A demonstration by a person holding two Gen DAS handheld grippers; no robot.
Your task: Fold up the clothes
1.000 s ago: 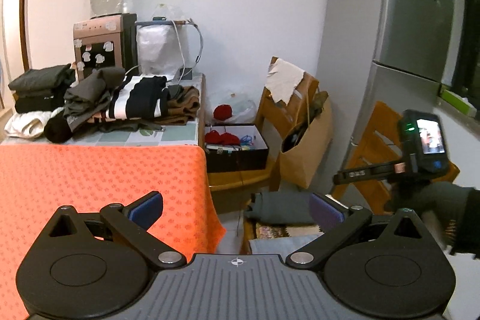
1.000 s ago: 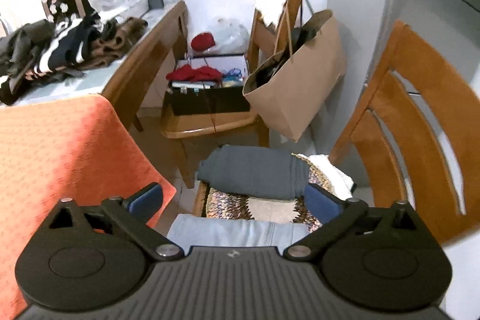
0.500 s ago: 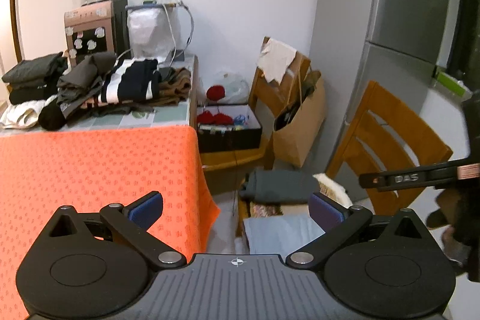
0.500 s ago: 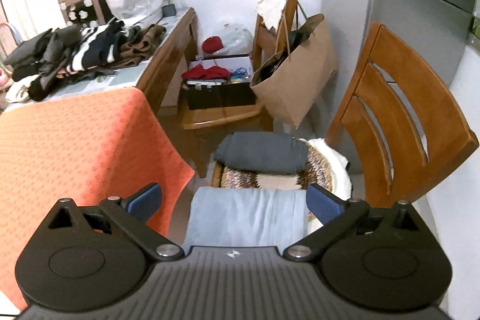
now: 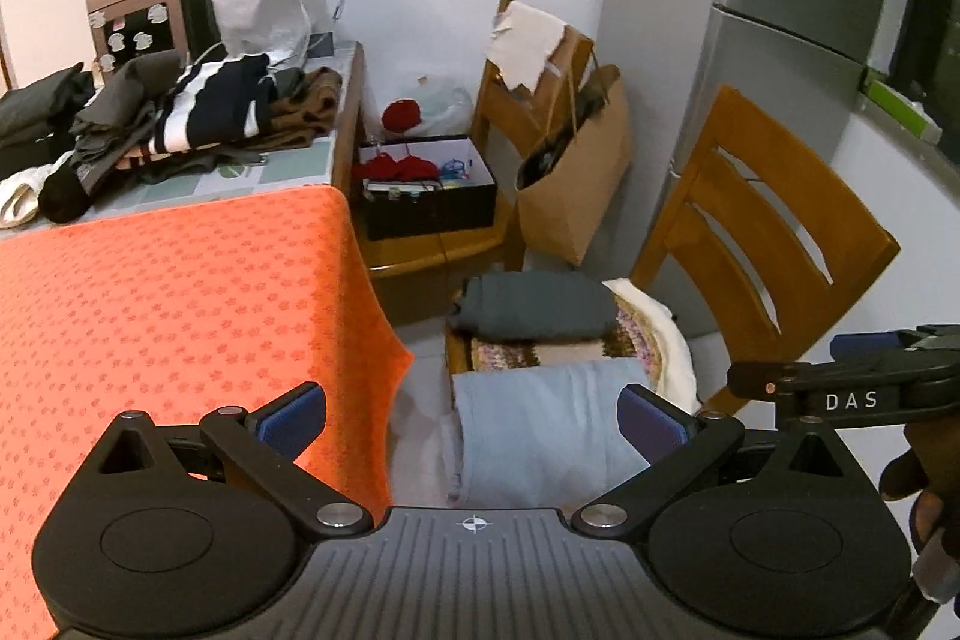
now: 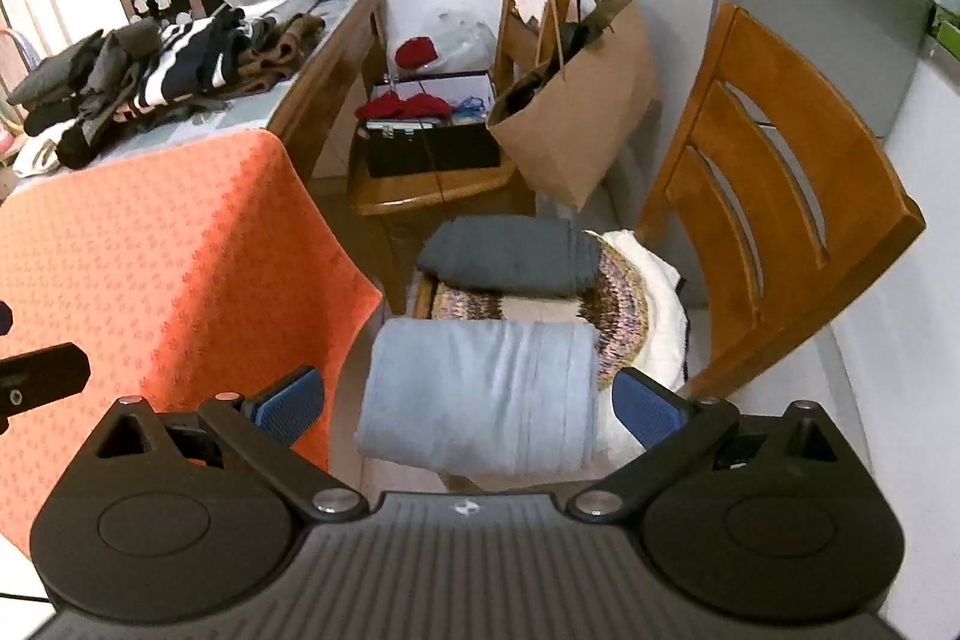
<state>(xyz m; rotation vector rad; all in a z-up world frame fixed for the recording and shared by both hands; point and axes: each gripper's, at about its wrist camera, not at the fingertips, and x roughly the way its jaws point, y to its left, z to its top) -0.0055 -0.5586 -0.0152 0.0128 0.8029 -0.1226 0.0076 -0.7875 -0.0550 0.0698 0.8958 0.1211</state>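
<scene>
Folded clothes stacked on wooden chair (image 6: 780,172)
Light blue garment (image 6: 480,394) at seat's front edge, grey garment (image 6: 510,253) behind; left gripper (image 5: 474,418) and right gripper (image 6: 468,400) spread wide, empty, above seat

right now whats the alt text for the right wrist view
The open right gripper hovers over a folded light blue garment on a wooden chair, with a folded grey garment behind it. An orange tablecloth hangs at left.
</scene>
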